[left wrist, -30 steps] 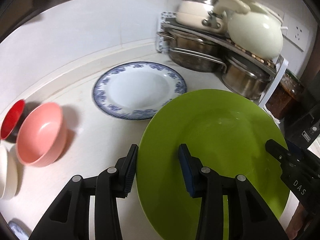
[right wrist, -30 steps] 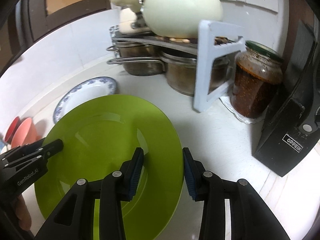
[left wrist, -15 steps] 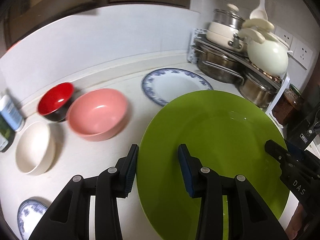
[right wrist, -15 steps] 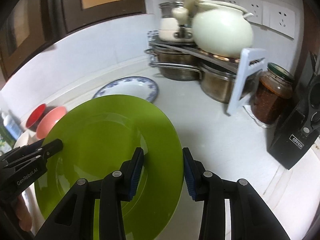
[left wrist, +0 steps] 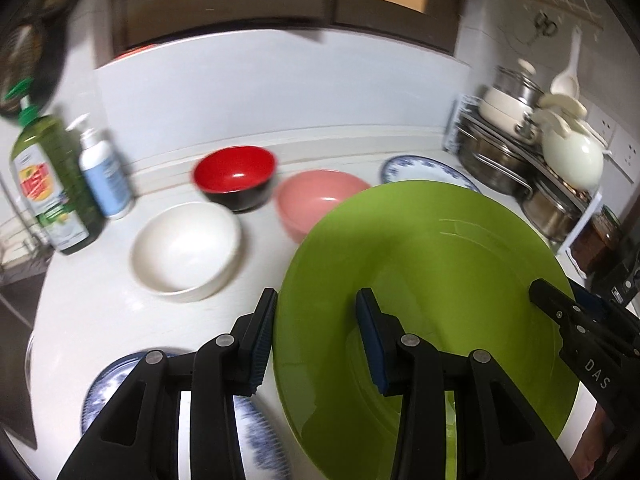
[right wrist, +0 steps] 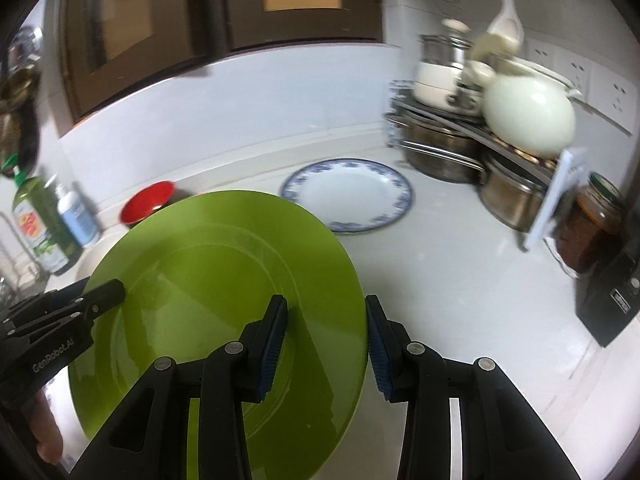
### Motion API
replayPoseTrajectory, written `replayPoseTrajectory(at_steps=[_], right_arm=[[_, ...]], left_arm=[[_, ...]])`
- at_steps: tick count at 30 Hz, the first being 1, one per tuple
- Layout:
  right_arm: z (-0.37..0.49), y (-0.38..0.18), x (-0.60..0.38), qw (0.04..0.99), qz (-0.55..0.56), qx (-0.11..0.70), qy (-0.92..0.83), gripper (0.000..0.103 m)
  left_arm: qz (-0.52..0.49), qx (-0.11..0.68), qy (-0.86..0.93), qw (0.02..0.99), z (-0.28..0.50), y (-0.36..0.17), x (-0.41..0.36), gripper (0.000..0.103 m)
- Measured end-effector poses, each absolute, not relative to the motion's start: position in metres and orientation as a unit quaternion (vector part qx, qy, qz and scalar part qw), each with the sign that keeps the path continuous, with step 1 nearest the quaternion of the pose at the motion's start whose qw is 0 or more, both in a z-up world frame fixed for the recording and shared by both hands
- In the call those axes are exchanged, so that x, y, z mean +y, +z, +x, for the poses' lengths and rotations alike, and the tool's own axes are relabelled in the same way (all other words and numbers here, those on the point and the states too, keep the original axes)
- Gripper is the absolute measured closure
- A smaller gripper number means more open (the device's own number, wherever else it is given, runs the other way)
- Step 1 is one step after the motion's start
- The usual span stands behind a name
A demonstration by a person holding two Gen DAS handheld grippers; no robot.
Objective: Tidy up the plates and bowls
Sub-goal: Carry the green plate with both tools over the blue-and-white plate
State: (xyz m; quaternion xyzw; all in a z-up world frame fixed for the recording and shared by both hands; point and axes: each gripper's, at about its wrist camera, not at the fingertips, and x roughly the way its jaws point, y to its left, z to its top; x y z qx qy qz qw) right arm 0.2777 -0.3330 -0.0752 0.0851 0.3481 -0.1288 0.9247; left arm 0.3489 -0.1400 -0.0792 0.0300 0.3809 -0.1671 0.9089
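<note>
both grippers are carrying the green plate (left wrist: pixel 432 280) leftward off the counter (right wrist: pixel 460 280), left gripper (left wrist: pixel 316 344) and right gripper (right wrist: pixel 326 344) each pinching its rim, while bowls at ten o'clock and patterned plates are lying unstacked.

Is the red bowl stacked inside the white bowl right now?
No, the red bowl sits on the counter behind the white bowl, beside the pink bowl.
</note>
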Motion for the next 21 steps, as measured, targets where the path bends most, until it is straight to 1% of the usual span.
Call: replayPoseTrajectory(at_steps=[12,21], right_arm=[[0.29,-0.062,-0.25,0.939,0.054,0.339,-0.033,0.063],[0.301,-0.069,-0.185,0.934,0.027,0.353,0.048,0.063]], left_arm=[[-0.005,0.366,-0.073,0.928,0.322,-0.065,-0.041,0.063],[-0.026,0.379,0.005,0.925,0.299,-0.074,0.024,0.063]])
